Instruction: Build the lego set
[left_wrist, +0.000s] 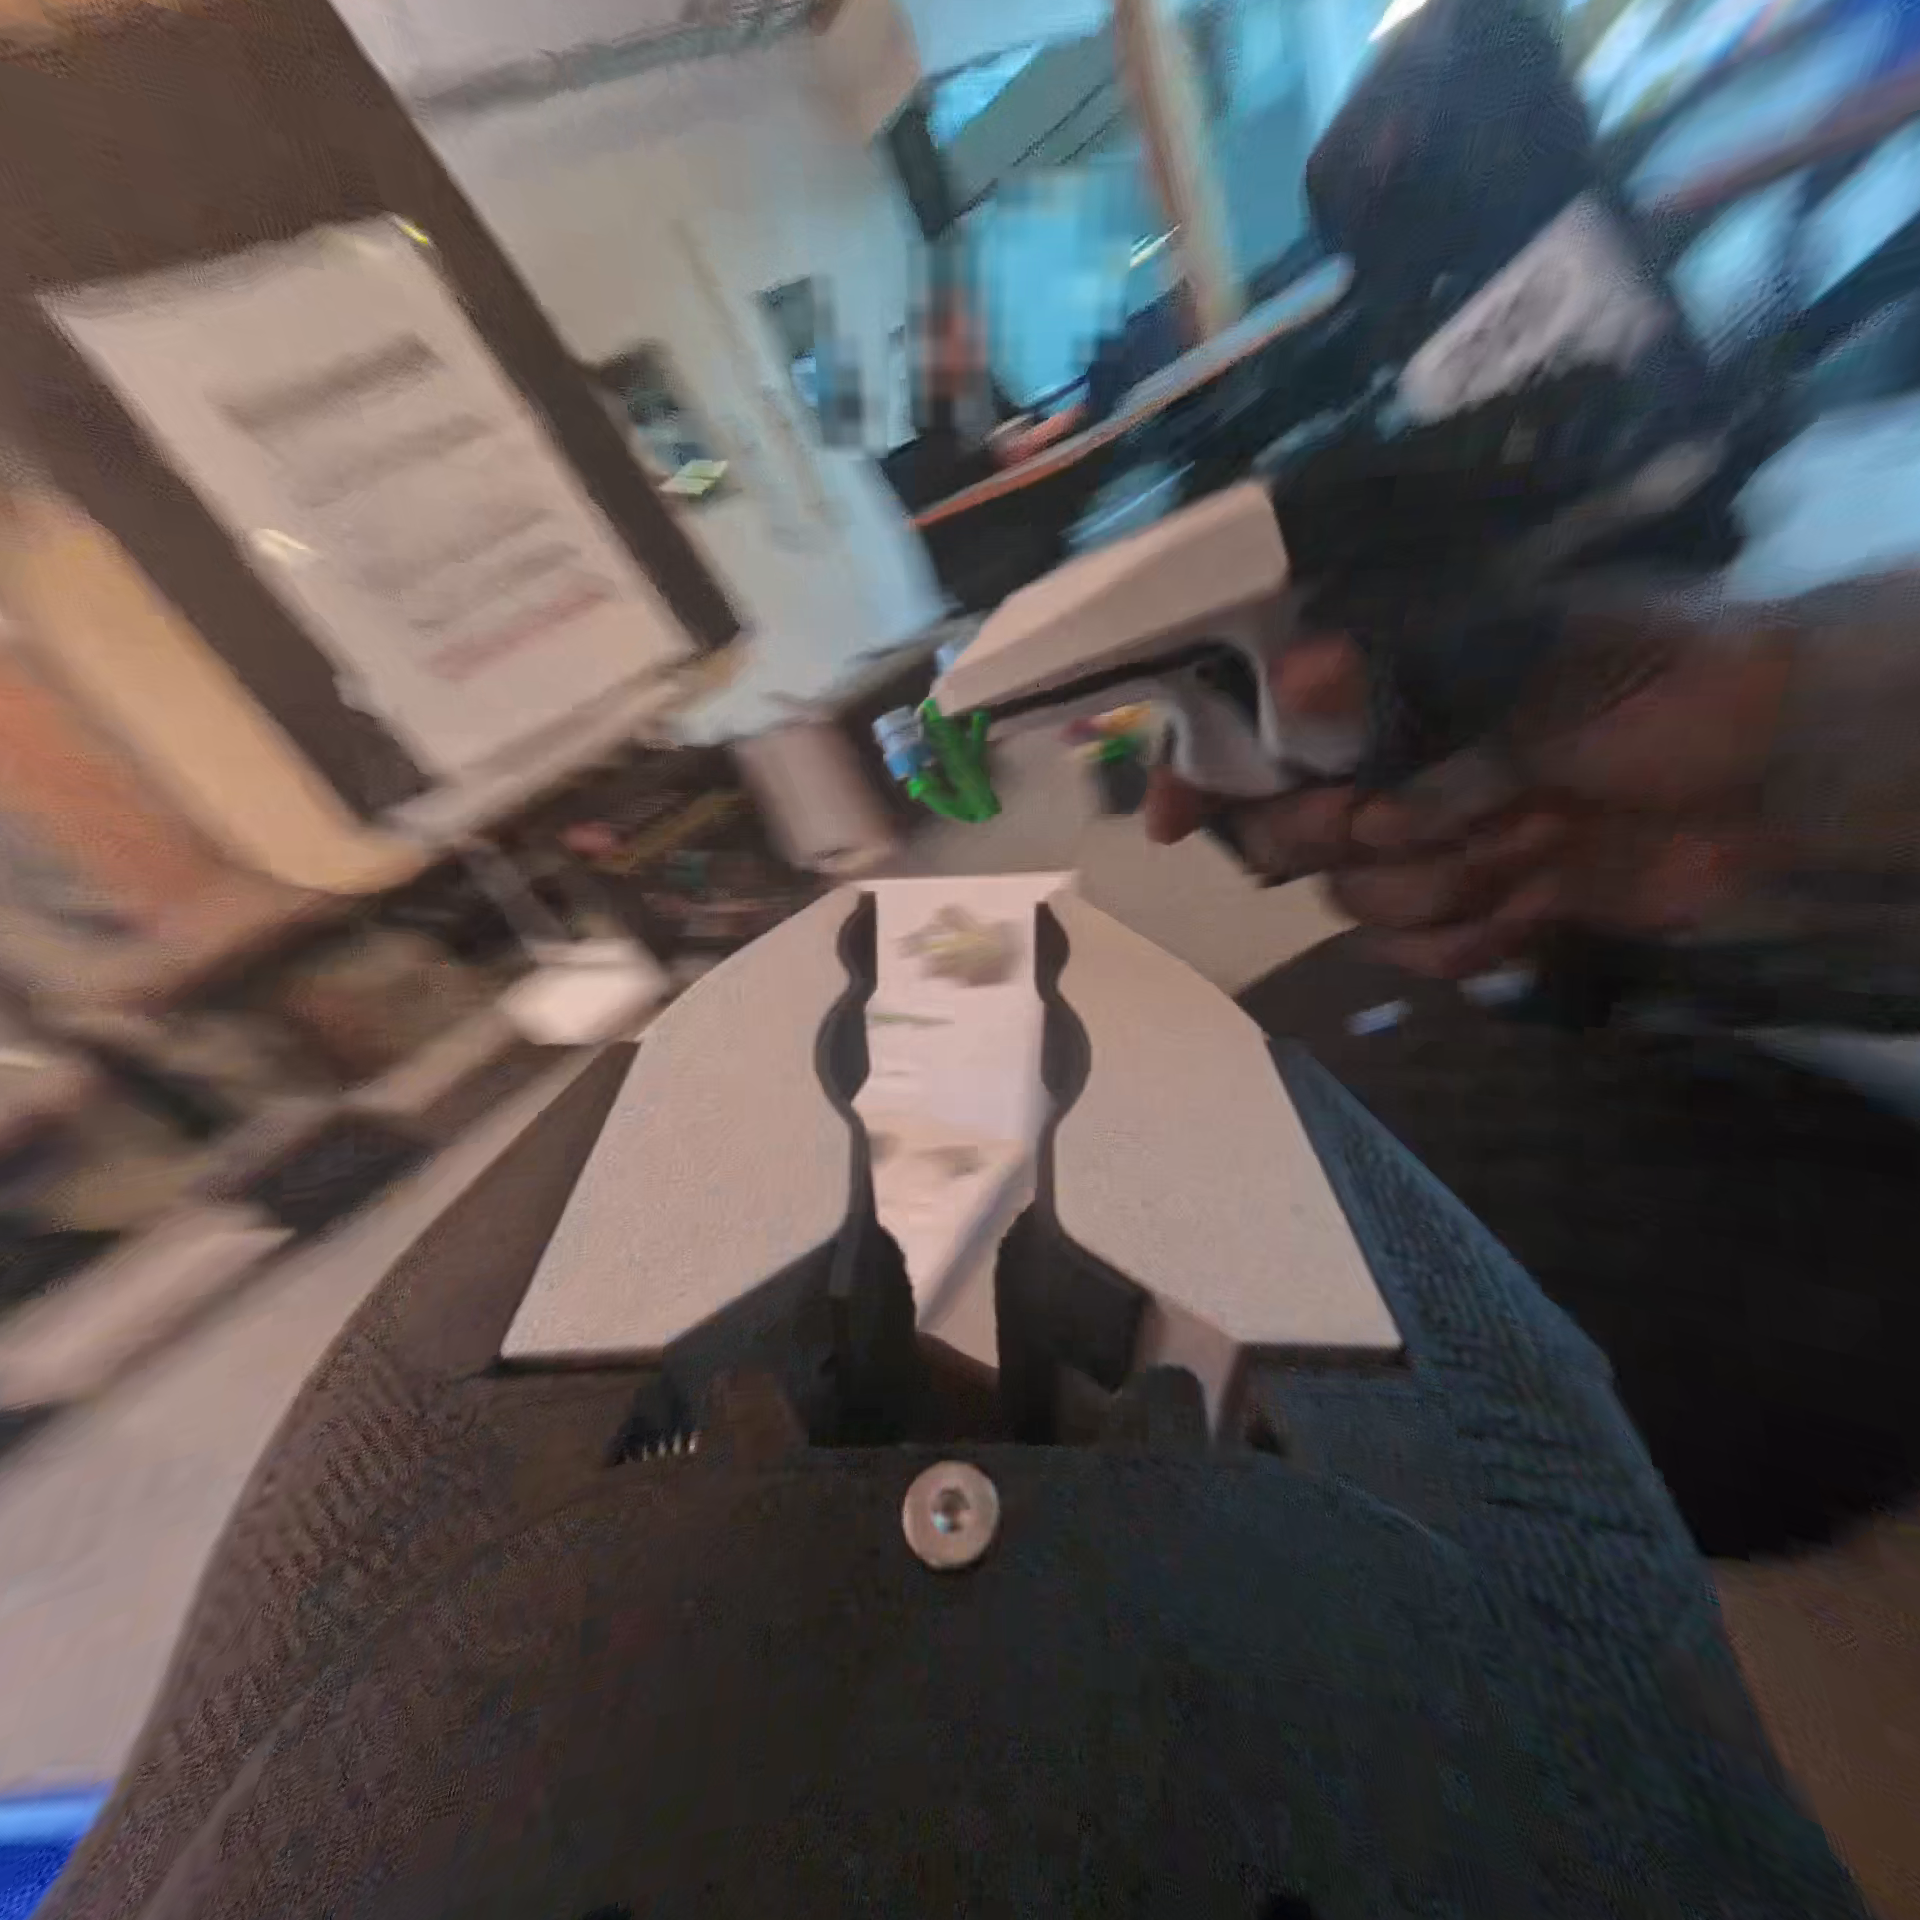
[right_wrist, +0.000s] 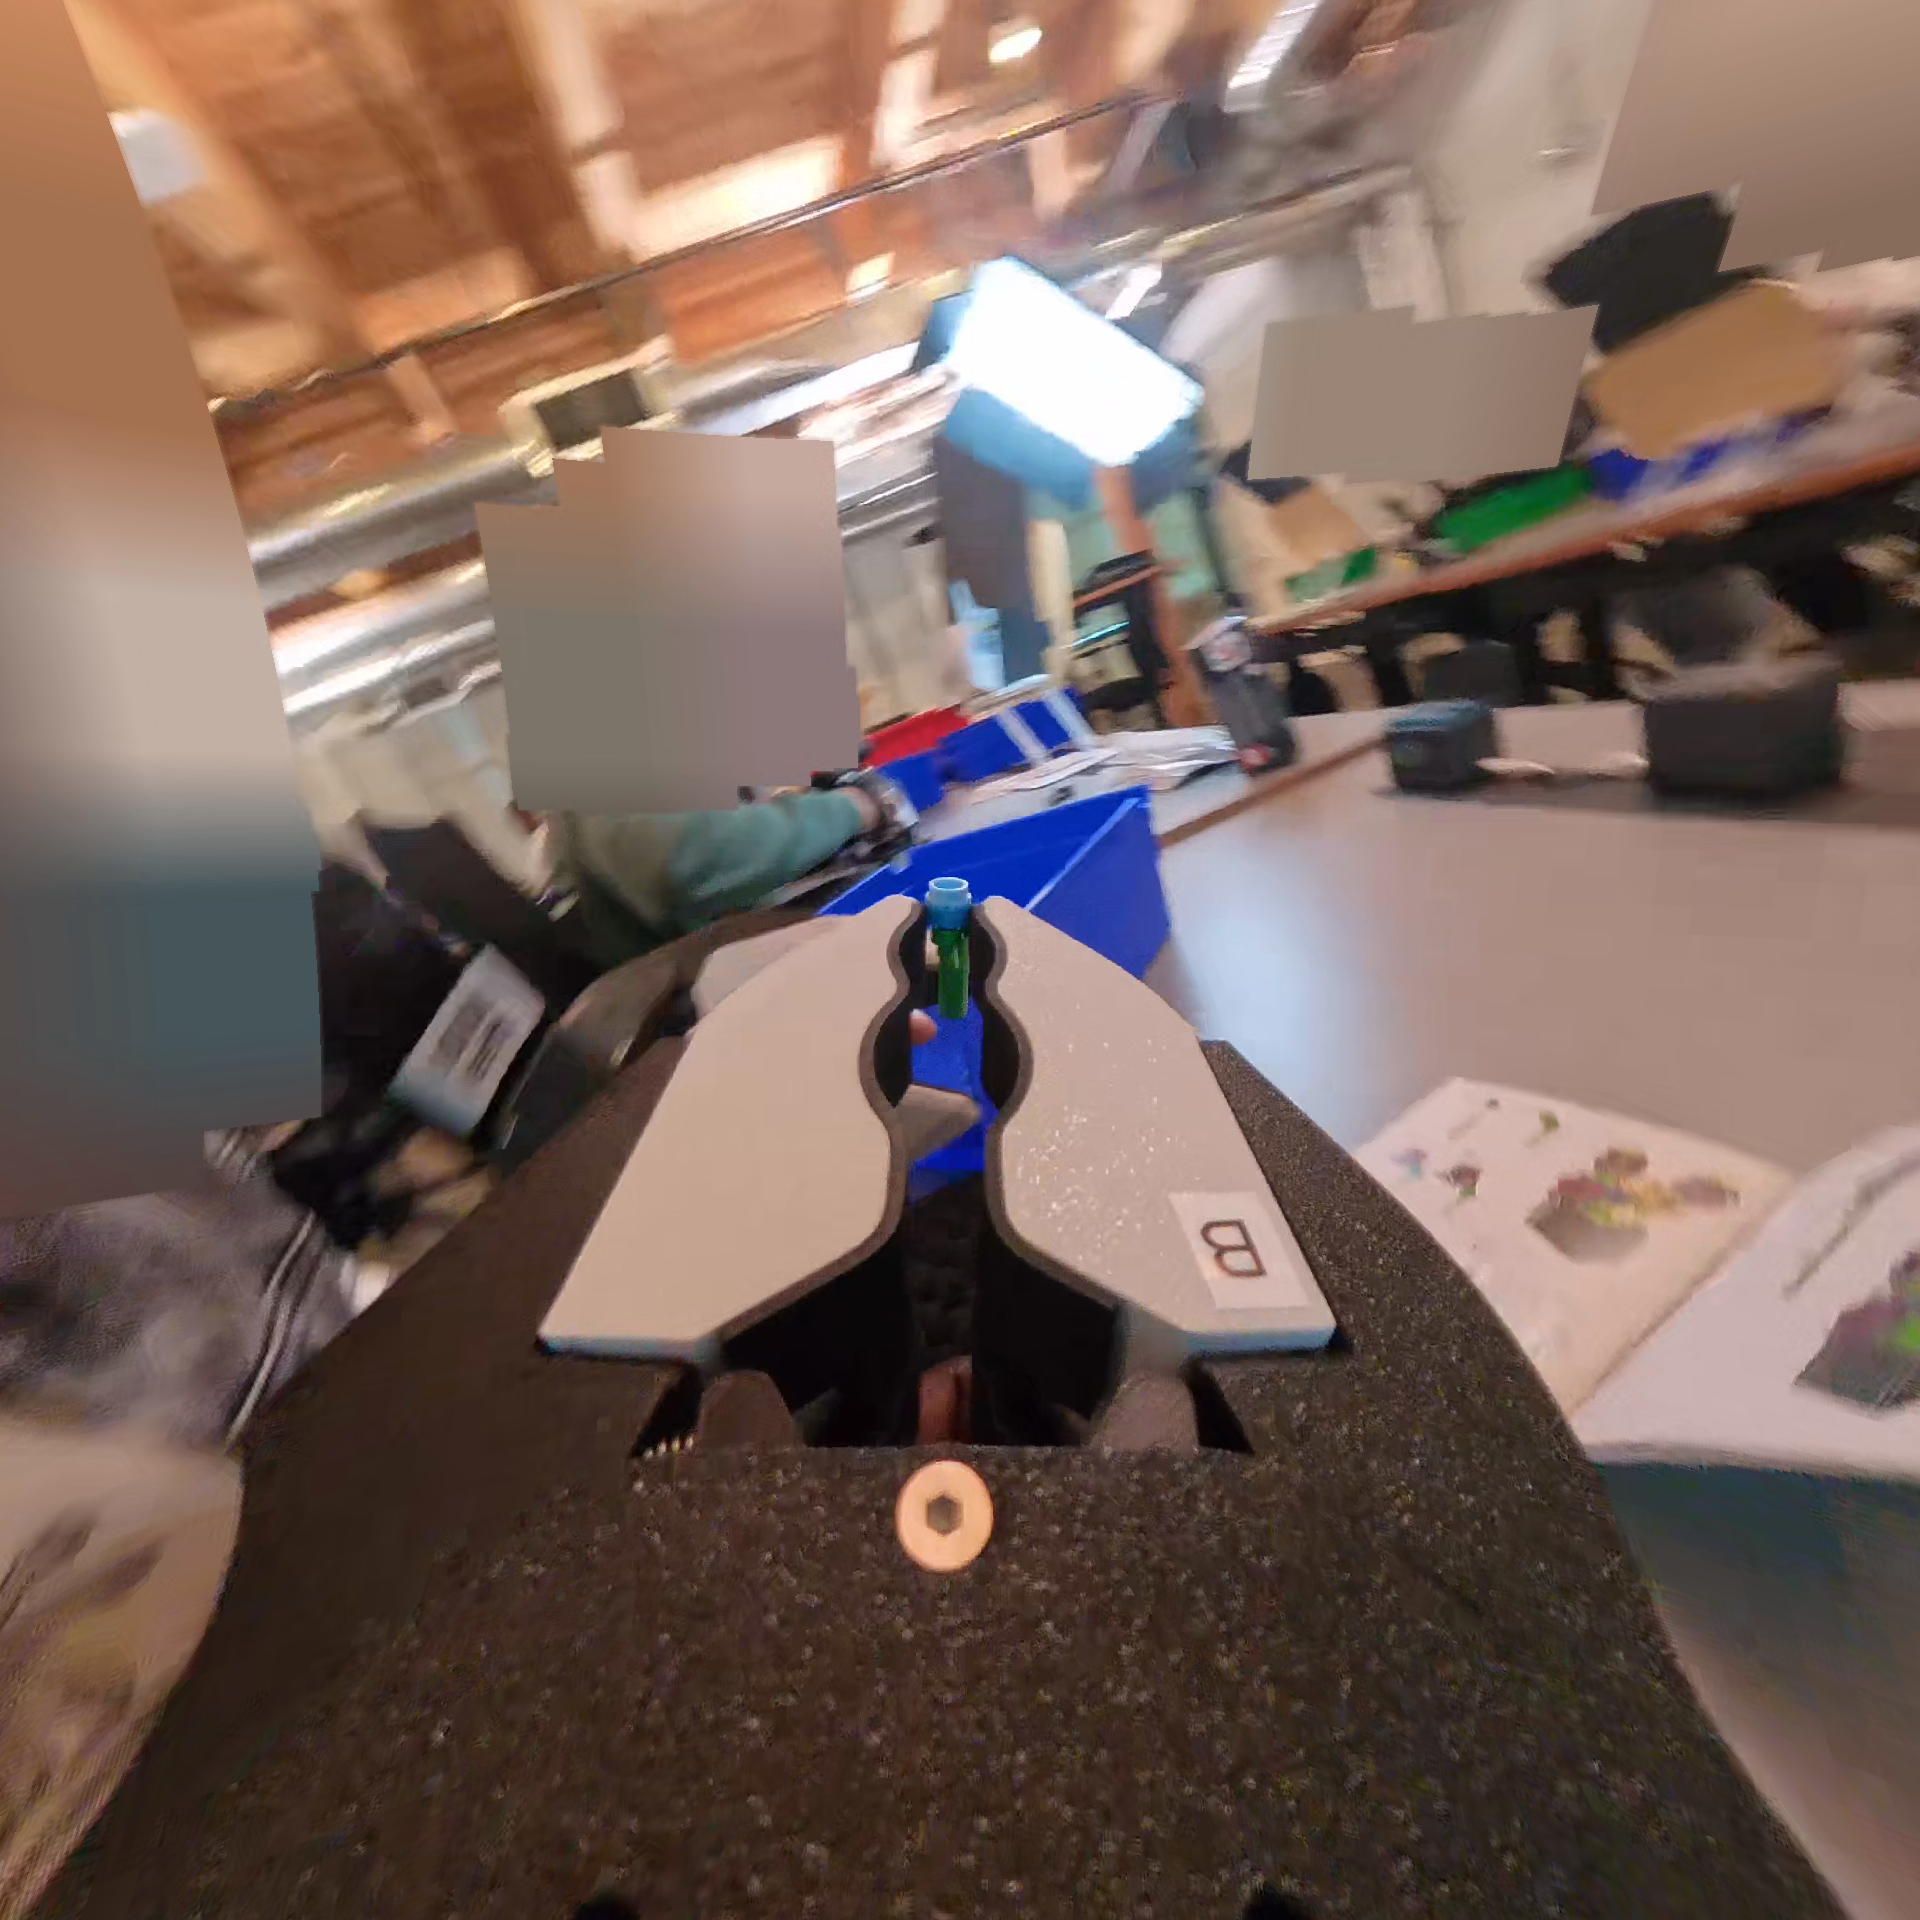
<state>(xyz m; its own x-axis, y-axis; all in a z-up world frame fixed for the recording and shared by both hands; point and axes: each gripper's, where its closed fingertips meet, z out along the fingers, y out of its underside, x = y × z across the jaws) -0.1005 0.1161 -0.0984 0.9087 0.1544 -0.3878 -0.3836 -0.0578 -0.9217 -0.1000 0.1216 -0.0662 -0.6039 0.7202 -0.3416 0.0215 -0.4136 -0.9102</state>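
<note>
My right gripper (right_wrist: 950, 914) is shut on a small green lego stem piece (right_wrist: 951, 977) with a light blue stud on top, held up in the air. The same gripper shows in the left wrist view (left_wrist: 951, 717), with the green piece (left_wrist: 951, 764) hanging from its tips and a hand around its handle. My left gripper (left_wrist: 954, 914) is open and empty, its jaws a brick's width apart, below and in front of the green piece. Both views are blurred by motion.
A blue bin (right_wrist: 1049, 883) stands on the grey table (right_wrist: 1403, 987) beyond my right gripper. An open instruction booklet (right_wrist: 1621, 1236) lies at the right. A person in a green sleeve (right_wrist: 748, 842) sits at the left. Black cases (right_wrist: 1735, 727) stand far right.
</note>
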